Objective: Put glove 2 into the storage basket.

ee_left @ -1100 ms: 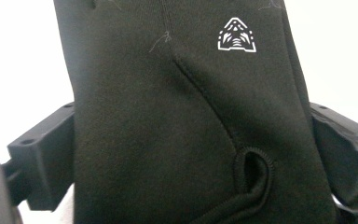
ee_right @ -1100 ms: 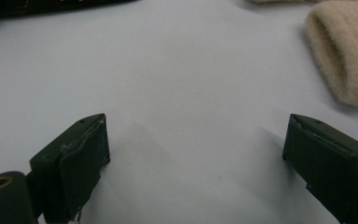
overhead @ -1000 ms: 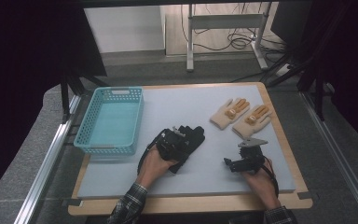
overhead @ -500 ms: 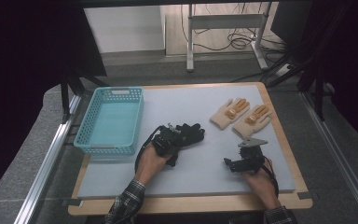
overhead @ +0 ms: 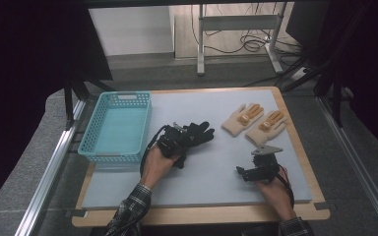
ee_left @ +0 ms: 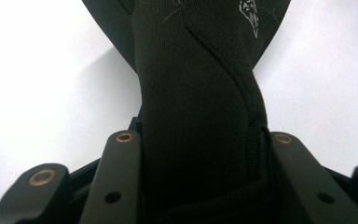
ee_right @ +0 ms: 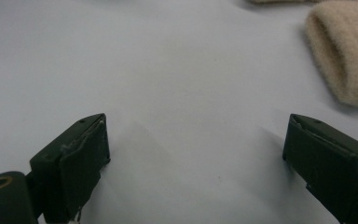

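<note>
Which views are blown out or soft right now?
Left gripper view: mat clipped to white, black glove nearly featureless between the shut jaws. Right gripper view: evenly lit, the open jaws soft, beige glove slightly blurred. High view: surroundings dark, table readable.

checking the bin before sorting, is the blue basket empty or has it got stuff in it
Empty: the high view shows the blue basket with a bare floor. The black glove is outside it, on the table, clamped in the left hand-held gripper.

The left gripper (overhead: 176,139) reaches out over mid-table in the person's left hand (overhead: 156,164), its jaws clamped on dark fabric, while the right gripper (overhead: 250,172) sits low with jaws spread wide, right hand (overhead: 271,189) behind it.
</note>
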### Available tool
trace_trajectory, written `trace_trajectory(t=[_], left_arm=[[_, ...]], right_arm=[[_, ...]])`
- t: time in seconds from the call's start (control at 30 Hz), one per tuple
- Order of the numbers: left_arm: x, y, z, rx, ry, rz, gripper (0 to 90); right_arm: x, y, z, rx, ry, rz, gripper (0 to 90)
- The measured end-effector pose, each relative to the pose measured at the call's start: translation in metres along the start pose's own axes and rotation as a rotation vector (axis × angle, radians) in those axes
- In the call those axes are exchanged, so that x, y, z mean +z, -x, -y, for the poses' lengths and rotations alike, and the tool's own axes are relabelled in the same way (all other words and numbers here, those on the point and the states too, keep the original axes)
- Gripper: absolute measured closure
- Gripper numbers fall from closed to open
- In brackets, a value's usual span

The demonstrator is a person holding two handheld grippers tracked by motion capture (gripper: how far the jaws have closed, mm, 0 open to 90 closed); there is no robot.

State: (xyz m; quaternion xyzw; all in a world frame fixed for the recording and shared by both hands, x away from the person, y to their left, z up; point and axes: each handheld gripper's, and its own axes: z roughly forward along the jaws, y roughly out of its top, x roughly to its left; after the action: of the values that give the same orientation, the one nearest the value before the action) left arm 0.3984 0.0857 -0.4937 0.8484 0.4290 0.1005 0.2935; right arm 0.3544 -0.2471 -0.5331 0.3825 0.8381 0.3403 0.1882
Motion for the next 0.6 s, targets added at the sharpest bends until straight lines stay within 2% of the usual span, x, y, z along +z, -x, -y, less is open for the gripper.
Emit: trace_trajectory(t=[0.23,0.33,0.37,0.6], left_arm=[[-0.019,-0.007,-0.015,0.012,0.021,-0.036,62.4],[-0.031,-0.012,-0.022,0.026,0.026,-0.086,61.9],[-0.031,-0.012,-0.022,0.026,0.026,-0.086,61.8],[-0.049,-0.029,-0.029,-0.007,0.039,-0.108,61.9]], right_arm=[[0.000,0.000,0.000,0.001,0.001,-0.001,6.8],[0.000,0.000,0.000,0.000,0.001,-0.002,6.8],[0.000,0.000,0.000,0.000,0.001,-0.002,6.8],[0.000,0.000,0.000,0.001,0.001,-0.002,6.8]])
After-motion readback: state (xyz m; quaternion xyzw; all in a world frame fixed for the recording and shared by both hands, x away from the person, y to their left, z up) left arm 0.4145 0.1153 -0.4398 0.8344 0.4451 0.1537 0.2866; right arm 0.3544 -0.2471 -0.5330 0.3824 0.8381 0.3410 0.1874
